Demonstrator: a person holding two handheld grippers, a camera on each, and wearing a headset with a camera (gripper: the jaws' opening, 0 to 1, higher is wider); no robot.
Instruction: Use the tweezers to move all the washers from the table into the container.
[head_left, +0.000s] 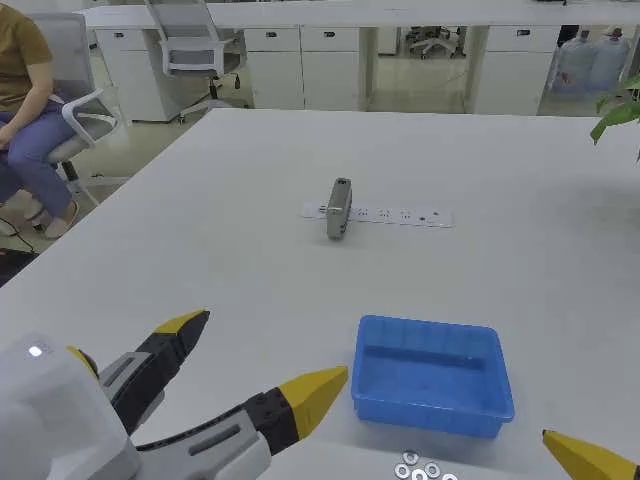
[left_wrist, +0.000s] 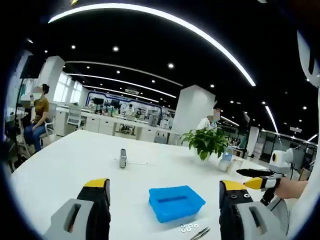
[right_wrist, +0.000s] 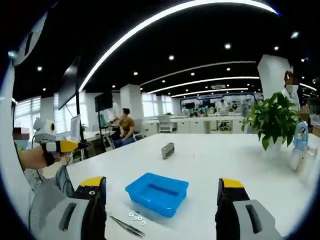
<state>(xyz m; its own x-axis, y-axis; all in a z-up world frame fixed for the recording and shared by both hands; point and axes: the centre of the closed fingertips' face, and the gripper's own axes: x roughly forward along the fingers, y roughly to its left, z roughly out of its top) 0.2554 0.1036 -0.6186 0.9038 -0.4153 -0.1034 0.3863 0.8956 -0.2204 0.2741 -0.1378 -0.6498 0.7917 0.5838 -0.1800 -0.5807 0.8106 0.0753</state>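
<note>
Two tools hover over the near edge of the tabletop (head_left: 250, 200), each with jaws spread wide and holding nothing. The left tool (head_left: 255, 352) is toward the near left. The washers (head_left: 420, 467) lie clustered by the near edge, with the tweezers (right_wrist: 128, 226) just beside them and the blue container (head_left: 430, 412) just behind. The right tool (right_wrist: 162, 182) is toward the near right.

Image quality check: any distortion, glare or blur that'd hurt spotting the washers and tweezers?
Head view: even light, soft shadows, sharp, but the washers sit at the very bottom edge. Left gripper view: heavy fisheye bend, ceiling light strip bowed and blown out, washers tiny. Right gripper view: same bend, slightly soft, yet tweezers and washers readable beside the blue container.
</note>
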